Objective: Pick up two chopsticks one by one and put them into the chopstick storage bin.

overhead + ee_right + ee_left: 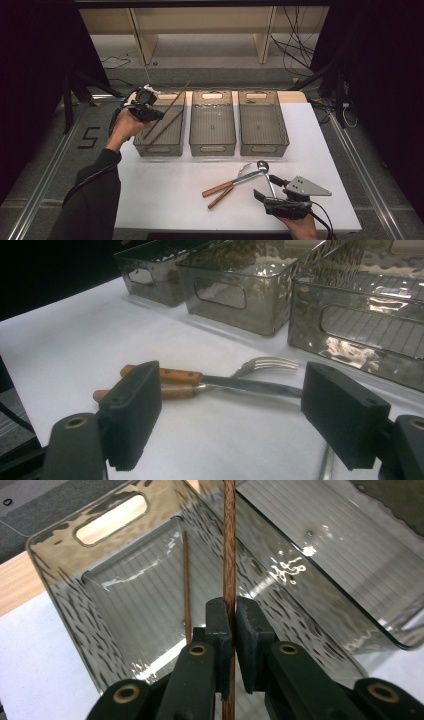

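A wood-handled knife point(232, 182) and fork point(231, 187) lie crossed at the desk's point(165, 195) six o'clock, a spoon point(265, 171) just beside. Two empty bins point(212, 122) point(262, 122) stand at twelve.

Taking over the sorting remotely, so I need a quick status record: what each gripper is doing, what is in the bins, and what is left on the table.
left gripper: shut on a chopstick, held over the left bin
left bin contents: one other chopstick lying inside
middle bin: looks empty
right bin: looks empty
right gripper: open, low over the table, pointing at the cutlery
left on table: knife and fork, both wooden-handled, lying crossed; spoon beside them
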Motion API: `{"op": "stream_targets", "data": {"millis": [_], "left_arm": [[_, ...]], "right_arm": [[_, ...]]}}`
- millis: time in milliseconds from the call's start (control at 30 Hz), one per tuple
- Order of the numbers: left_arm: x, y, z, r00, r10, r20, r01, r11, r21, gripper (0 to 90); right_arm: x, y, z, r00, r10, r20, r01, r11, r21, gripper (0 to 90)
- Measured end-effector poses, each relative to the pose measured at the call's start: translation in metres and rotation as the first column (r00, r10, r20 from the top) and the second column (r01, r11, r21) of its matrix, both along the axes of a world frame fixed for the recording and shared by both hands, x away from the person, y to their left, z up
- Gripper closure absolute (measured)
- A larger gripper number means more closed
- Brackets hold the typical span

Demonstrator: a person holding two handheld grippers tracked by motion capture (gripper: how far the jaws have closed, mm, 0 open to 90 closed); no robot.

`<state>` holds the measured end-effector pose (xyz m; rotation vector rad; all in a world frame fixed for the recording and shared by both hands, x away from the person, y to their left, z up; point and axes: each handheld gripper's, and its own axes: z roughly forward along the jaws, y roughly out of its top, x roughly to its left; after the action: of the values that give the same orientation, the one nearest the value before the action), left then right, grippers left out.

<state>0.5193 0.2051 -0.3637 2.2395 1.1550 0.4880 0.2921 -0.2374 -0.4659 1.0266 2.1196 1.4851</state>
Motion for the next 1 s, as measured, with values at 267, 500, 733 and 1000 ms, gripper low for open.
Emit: {"op": "stream_targets", "data": {"millis": [267,500,733,1000], "left_arm": [[0.007,0.005,-0.005,0.9994,0.035,0.005,-0.035,0.9993,-0.008,84.4],[0.013,0.010,-0.014,0.9971,0.076,-0.002,-0.076,0.9971,0.001,84.4],[0.016,0.015,-0.024,0.9946,0.103,-0.011,-0.103,0.9946,-0.015,84.4],[0.016,0.017,-0.035,0.9927,0.118,-0.023,-0.118,0.9929,-0.012,84.4]], "right_arm": [[0.000,0.000,0.000,1.0000,0.001,0.000,-0.001,1.000,0.000,24.9],[0.000,0.000,0.000,1.0000,0.002,0.000,-0.002,1.000,0.001,24.9],[0.000,0.000,0.000,1.0000,0.003,-0.001,-0.003,1.000,0.001,24.9],[0.000,0.001,0.000,1.0000,0.003,-0.001,-0.003,1.000,0.000,24.9]]}}
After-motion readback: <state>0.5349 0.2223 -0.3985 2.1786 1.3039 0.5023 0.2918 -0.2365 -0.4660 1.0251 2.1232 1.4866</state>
